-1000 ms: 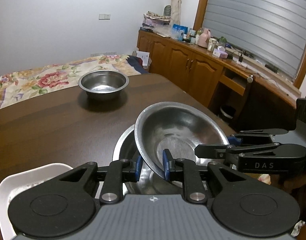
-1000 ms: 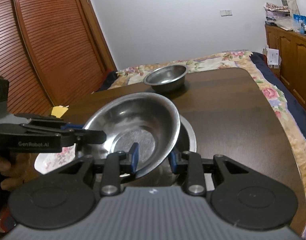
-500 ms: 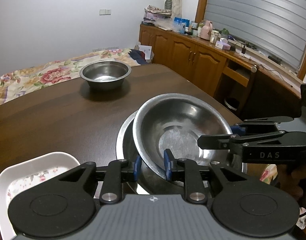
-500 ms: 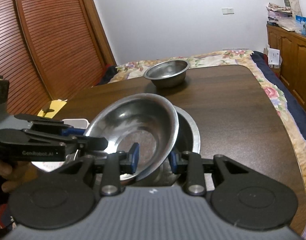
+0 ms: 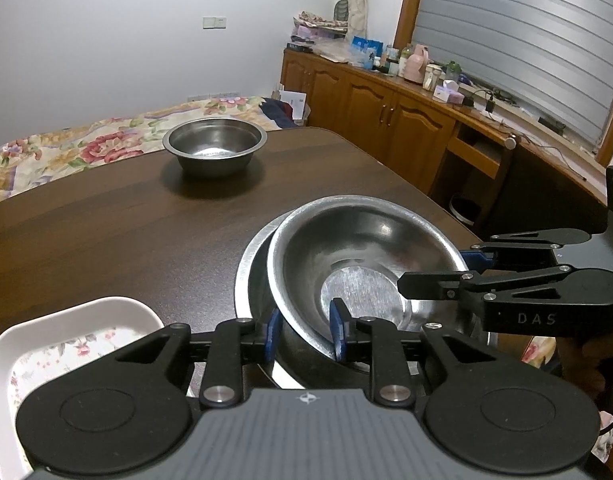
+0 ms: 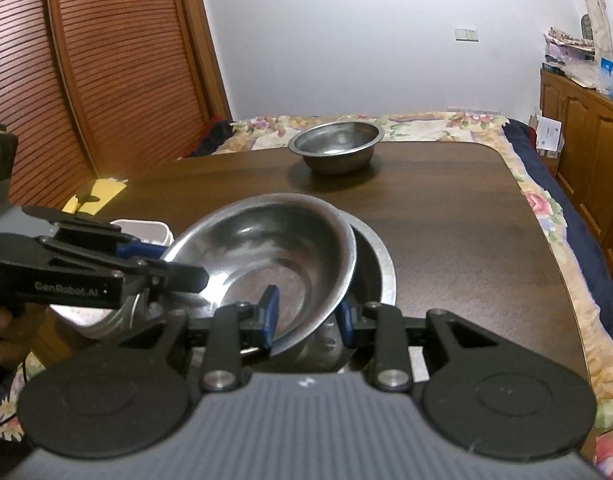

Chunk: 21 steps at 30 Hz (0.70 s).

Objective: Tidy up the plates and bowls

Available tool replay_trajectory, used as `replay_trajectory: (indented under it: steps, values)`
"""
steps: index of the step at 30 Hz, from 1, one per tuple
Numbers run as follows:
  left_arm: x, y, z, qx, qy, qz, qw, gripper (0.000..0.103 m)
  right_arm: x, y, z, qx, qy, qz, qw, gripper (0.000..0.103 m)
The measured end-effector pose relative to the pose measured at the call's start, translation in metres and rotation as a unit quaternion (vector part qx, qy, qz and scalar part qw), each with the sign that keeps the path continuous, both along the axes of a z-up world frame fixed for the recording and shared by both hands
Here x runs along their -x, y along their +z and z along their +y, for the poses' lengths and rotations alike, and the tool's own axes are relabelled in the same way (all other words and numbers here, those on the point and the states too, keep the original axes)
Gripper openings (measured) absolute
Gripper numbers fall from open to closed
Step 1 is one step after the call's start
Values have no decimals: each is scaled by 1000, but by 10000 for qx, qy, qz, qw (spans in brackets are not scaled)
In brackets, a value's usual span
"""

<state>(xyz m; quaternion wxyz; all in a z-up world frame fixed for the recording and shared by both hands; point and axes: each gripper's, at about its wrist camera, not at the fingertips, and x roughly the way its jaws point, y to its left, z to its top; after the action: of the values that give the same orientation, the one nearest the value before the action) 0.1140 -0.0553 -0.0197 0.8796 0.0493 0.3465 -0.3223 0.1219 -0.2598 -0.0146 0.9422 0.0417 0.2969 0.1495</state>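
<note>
Both grippers' fingers straddle the shallow steel bowl's [image 5: 358, 248] rim, left gripper [image 5: 304, 330] and right gripper [image 6: 308, 316] parted, letting it nest tilted in the wider steel basin [image 6: 376, 268]; deep steel bowl [image 5: 215, 146] and white floral plate [image 5: 66, 340] remain unsorted

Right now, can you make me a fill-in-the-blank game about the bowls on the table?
1. The tilted bowl sits inside a bigger ____ bowl.
2. The plate beside them is ____ with flowers.
3. The far bowl stands ____ on the table.
4. The left gripper and right gripper each have fingers on both sides of the tilted bowl's ____.

Missing words: metal; white; alone; rim
</note>
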Motion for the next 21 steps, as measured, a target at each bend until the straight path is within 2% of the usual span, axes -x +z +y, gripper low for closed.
replay_trajectory:
  steps: [13, 15, 21]
  values:
    - [-4, 1, 9, 55, 122, -22, 9999, 27, 3, 4, 2, 107, -114, -89, 9998, 33]
    - [-3, 2, 10, 77, 131, -39, 9999, 27, 5, 6, 0, 51, -146, -131, 9998, 38]
    - [-1, 11, 13, 142, 182, -142, 9996, 28, 10, 16, -7, 41, -175, -284, 9994, 41]
